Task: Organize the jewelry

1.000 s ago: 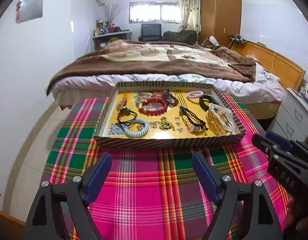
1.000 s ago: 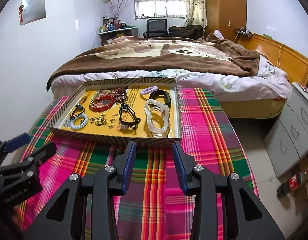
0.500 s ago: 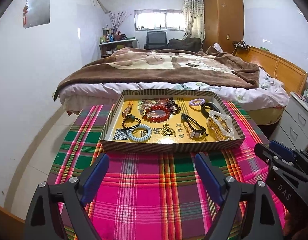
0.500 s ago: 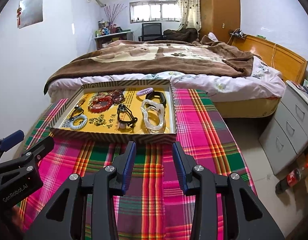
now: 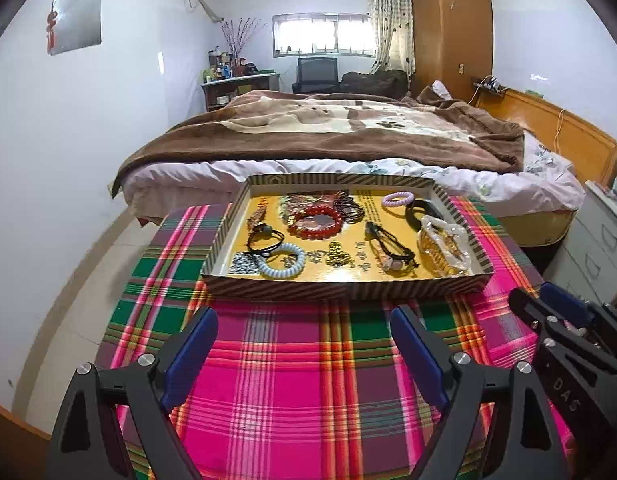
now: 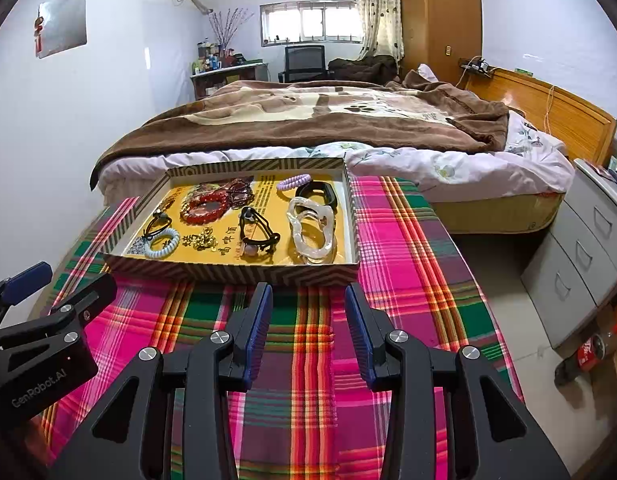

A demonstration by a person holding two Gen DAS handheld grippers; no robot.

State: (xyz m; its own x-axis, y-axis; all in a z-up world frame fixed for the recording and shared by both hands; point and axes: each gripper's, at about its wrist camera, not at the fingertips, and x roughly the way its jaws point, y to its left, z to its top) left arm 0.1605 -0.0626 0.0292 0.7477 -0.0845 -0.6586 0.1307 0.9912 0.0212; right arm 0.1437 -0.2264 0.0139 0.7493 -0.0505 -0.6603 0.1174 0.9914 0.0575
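While we hold both tools low over the plaid cloth (image 5: 292, 364), nothing is between either pair of jaws: the left gripper (image 5: 304, 354) gapes wide, the right gripper (image 6: 308, 328) stands about half open, both short of the tray (image 5: 348, 287). Beyond them the jewelry lies loose in that shallow striped tray: a pale blue coil band (image 5: 279, 266), black cords (image 5: 388, 245), a red bead bracelet (image 5: 316, 222), a clear chunky chain (image 6: 311, 229), a lilac coil (image 5: 397, 200). We judge all of it light; beads and coils are springy and apt to roll, the clear links hard and slippery (pinch across one link, not the whole loop). Only the right wrist view shows the drawers (image 6: 580, 256) and a bottle (image 6: 588, 354) on the floor; the left shows the tray's left wall better.
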